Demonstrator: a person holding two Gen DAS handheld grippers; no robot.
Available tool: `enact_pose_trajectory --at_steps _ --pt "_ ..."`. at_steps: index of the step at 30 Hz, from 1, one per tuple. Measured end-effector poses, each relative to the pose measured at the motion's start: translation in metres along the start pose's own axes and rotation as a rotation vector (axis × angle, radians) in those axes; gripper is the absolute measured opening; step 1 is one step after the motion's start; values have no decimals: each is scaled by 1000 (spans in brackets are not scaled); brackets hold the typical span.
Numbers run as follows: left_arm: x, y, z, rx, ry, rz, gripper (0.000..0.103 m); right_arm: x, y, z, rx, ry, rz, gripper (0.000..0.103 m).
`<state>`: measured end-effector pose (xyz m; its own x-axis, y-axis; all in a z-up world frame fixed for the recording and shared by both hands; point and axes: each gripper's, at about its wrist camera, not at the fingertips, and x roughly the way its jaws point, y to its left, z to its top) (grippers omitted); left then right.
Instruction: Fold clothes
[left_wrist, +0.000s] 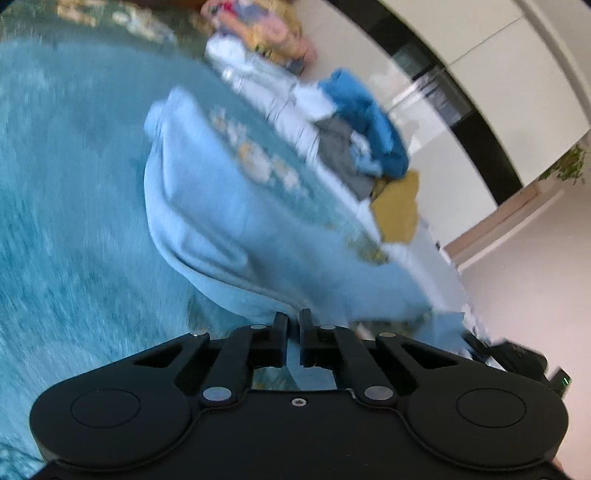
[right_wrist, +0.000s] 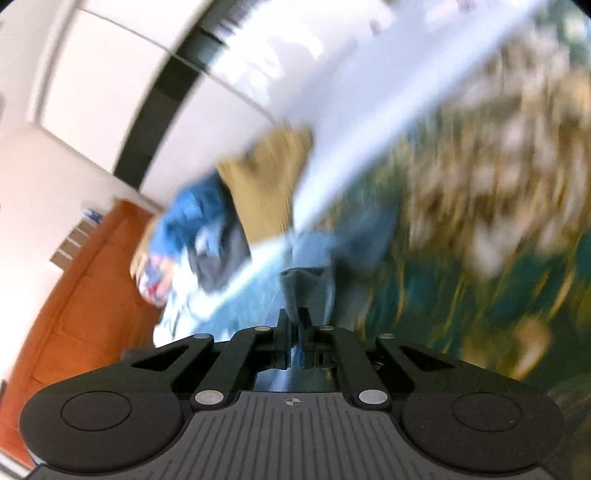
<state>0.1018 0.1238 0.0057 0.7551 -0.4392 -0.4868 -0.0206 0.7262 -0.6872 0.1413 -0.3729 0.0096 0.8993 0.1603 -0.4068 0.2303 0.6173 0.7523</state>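
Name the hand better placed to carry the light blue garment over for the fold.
Neither alone: left tool and right tool both pinch the light blue garment, probably moving together.

Light blue garment (left_wrist: 229, 221): soft, sweatshirt-like, a pale printed motif across its upper face. Lies partly folded on the teal bed cover (left_wrist: 74, 221), long axis running away from the left wrist view; near hem pinched at the bottom of that view. Right wrist view, blurred: a grey-blue corner of cloth (right_wrist: 304, 291) stands up, bunched. Pile (left_wrist: 354, 136) of unfolded clothes beyond it at the bed edge: deep blue, grey, white, mustard pieces, heaped loosely.
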Motion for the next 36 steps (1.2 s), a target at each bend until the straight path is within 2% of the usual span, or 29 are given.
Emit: enact_pose_trajectory --at_steps 3,6,9,15,17,20,24,27,30,32,33,34,36 --pt "-15 -4 6 -13 -53 -23 2 -41 5 19 -64 -100 -9 2" --pt "-24 -4 11 -30 -79 -38 2 -71 0 30 -86 -147 -31 2" --pt "-22 0 7 -32 -55 -20 2 -84 -21 28 -84 -136 -110 2" --pt "-14 11 0 -47 -12 25 2 -76 -71 12 -6 -66 -304 2" --pt "-14 13 3 -44 -15 33 2 -71 -82 7 20 -44 -338 2" --pt "-9 14 13 -12 -15 62 2 -67 -78 5 21 -37 -278 3" --pt "-4 12 45 54 -49 106 6 -49 -41 16 -67 -22 -176 3" --pt "1 12 73 76 -85 141 23 -19 -13 24 -147 29 -111 6" --pt "13 12 98 107 -86 181 31 20 14 21 -237 124 -87 13" --pt "24 11 112 151 -76 216 42 47 31 14 -310 196 -68 13" --pt "30 11 119 179 -68 239 45 62 41 10 -352 235 -59 15" --pt "37 11 126 207 -59 262 46 76 51 7 -406 271 -50 15" --pt "51 14 138 280 -30 306 50 104 76 -1 -572 332 -39 25"
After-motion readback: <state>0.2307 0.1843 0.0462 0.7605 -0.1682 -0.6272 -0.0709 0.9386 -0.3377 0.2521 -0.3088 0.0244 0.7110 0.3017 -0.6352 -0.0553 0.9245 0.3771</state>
